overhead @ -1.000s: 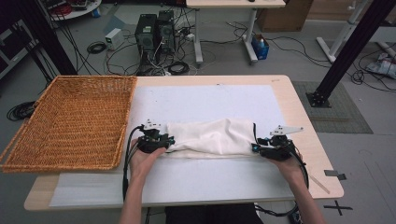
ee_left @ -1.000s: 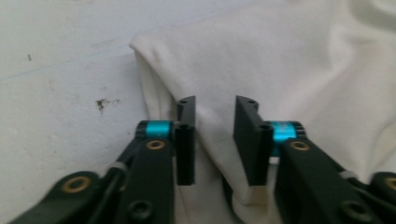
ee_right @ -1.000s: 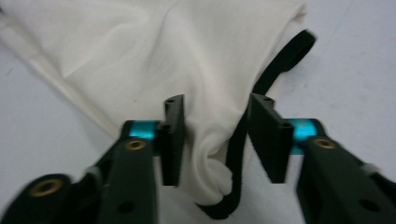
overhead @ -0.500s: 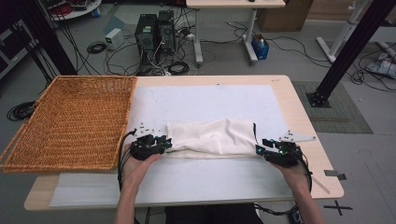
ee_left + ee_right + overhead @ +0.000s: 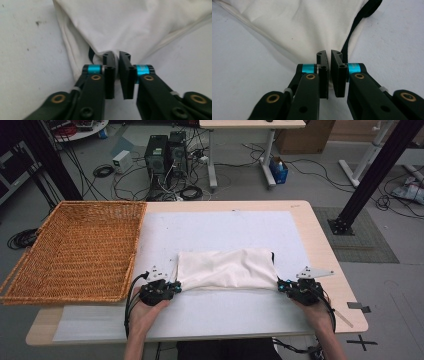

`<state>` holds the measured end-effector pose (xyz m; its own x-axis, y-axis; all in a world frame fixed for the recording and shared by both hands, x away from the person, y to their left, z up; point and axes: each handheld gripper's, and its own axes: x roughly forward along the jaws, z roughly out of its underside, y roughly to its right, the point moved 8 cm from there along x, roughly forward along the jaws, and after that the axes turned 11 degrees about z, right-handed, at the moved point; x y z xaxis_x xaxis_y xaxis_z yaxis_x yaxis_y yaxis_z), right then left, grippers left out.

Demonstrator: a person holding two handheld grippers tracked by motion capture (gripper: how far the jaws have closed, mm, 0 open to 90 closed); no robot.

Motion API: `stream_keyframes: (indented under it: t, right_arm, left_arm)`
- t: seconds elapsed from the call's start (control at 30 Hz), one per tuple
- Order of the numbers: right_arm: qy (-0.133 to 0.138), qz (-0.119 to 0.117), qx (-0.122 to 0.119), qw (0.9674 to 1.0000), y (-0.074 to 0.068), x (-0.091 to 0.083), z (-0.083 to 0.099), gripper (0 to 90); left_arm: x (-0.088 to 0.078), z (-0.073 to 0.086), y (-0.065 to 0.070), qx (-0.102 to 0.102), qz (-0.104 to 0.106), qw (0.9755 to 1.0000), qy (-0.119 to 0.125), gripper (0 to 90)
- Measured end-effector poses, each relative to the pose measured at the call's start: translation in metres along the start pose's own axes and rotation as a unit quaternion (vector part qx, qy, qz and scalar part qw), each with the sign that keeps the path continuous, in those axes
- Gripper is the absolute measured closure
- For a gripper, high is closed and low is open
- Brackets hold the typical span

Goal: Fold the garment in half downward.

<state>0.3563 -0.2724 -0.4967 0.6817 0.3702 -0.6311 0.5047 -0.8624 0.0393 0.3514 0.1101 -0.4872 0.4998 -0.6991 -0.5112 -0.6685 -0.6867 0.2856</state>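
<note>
Both fingers (image 5: 109, 75) pinch cloth (image 5: 226, 269) corners.

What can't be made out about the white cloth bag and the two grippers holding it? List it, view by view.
- High view: the left gripper and right gripper are too small to show their pads on the white cloth bag.
- Left gripper view: the pinched corner is hidden between the jaws, and the frame edges cut the bag off.
- Right gripper view: the black strap runs off the top edge and behind the jaws.
- High view: the wicker basket's left corner is cut off.
</note>
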Motion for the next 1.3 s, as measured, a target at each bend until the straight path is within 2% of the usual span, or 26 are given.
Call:
stream_keyframes:
  t: [0.03, 0.1, 0.17, 0.2, 0.33, 0.37, 0.43, 0.47, 0.53, 0.63, 0.7, 0.8, 0.83, 0.97, 1.03, 1.07, 1.17, 1.23, 1.3]
  right_arm:
    - [0.0, 0.003, 0.0, 1.0, 0.001, -0.001, 0.0, 77.8]
    - [0.006, 0.001, 0.011, 0.9999, 0.002, -0.003, -0.003, 72.1]
    - [0.017, 0.005, 0.021, 0.9996, 0.004, -0.005, -0.007, 66.0]
    - [0.021, 0.004, 0.025, 0.9994, 0.005, -0.006, -0.009, 62.0]
    - [0.027, 0.01, 0.03, 0.9991, 0.005, -0.007, -0.013, 54.9]
    - [0.028, 0.011, 0.03, 0.9991, 0.006, -0.007, -0.013, 54.2]
    - [0.028, 0.01, 0.031, 0.9991, 0.006, -0.008, -0.012, 54.1]
    - [0.03, 0.01, 0.03, 0.9991, 0.006, -0.009, -0.011, 53.8]
    - [0.03, 0.01, 0.033, 0.999, 0.007, -0.01, -0.01, 52.8]
    - [0.031, 0.007, 0.034, 0.9989, 0.008, -0.011, -0.01, 52.0]
    - [0.033, 0.005, 0.032, 0.9989, 0.007, -0.01, -0.011, 50.3]
    - [0.032, 0.002, 0.034, 0.9989, 0.006, -0.009, -0.011, 46.0]
    - [0.03, 0.0, 0.034, 0.999, 0.006, -0.009, -0.011, 43.7]
    - [0.025, -0.004, 0.036, 0.999, 0.004, -0.006, -0.012, 30.5]
    - [0.032, -0.005, 0.036, 0.9988, 0.003, -0.005, -0.014, 21.6]
    - [0.034, -0.004, 0.035, 0.9988, 0.003, -0.005, -0.015, 20.9]
    - [0.043, 0.002, 0.028, 0.9987, 0.0, -0.005, -0.018, 11.1]
    - [0.046, 0.001, 0.029, 0.9985, -0.002, -0.005, -0.019, 11.1]
    - [0.048, -0.002, 0.02, 0.9986, -0.004, -0.003, -0.02, 11.1]
  left_arm:
    - [-0.001, -0.005, -0.002, -0.005, -0.005, 0.9999, 0.013, 76.9]
    - [-0.001, -0.014, -0.009, -0.01, -0.028, 0.9993, 0.023, 69.3]
    - [0.004, -0.02, -0.015, -0.015, -0.034, 0.999, 0.025, 67.5]
    - [0.008, -0.021, -0.016, -0.02, -0.035, 0.9989, 0.023, 67.5]
    - [0.024, -0.014, -0.021, -0.037, -0.033, 0.9987, -0.013, 68.2]
    - [0.025, -0.013, -0.022, -0.033, -0.035, 0.9987, -0.017, 72.0]
    - [0.023, -0.014, -0.022, -0.024, -0.039, 0.9989, -0.006, 84.7]
    - [0.021, -0.015, -0.023, -0.02, -0.046, 0.9988, -0.002, 86.2]
    - [0.015, -0.015, -0.028, -0.017, -0.062, 0.9979, 0.006, 87.0]
    - [0.01, -0.014, -0.036, -0.018, -0.078, 0.9968, 0.006, 87.0]
    - [0.011, -0.013, -0.036, -0.017, -0.077, 0.9969, 0.004, 86.9]
    - [0.012, -0.016, -0.032, -0.003, -0.077, 0.997, 0.008, 86.5]
    - [0.011, -0.017, -0.03, -0.002, -0.077, 0.997, 0.012, 83.4]
    - [0.006, -0.024, -0.025, -0.007, -0.074, 0.9963, 0.043, 54.1]
    - [0.002, -0.027, -0.024, -0.014, -0.077, 0.9955, 0.053, 44.8]
    - [-0.001, -0.028, -0.023, -0.013, -0.081, 0.9951, 0.055, 41.2]
    - [-0.007, -0.032, -0.021, -0.018, -0.088, 0.9942, 0.059, 33.7]
    - [-0.011, -0.035, -0.021, -0.015, -0.097, 0.9934, 0.06, 33.2]
    - [-0.015, -0.037, -0.021, -0.015, -0.098, 0.9932, 0.062, 33.2]
